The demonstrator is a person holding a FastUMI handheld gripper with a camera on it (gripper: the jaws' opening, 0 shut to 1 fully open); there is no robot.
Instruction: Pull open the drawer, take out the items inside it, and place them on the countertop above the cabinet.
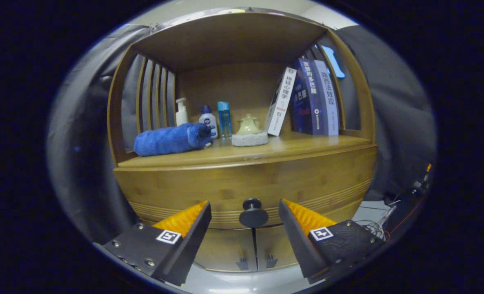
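Hand-held gripper (245,212) level, fingers apart flanking drawer knob (253,213)

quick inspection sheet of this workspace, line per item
surface: wooden countertop of the cabinet, under a shelf roof, carrying several things
job's things: drawer closed; its round dark knob sits between the fingers, just ahead of them, untouched; contents hidden
clutter: rolled blue towel, pump bottle, white bottle with a blue cap, clear blue bottle, pale teapot on a round pad, leaning books
grippers: gripper open, fingers either side of the knob, apart from it
cables: loose wires on the floor beside the cabinet
surroundings: black cloth wall; two lower cabinet doors closed
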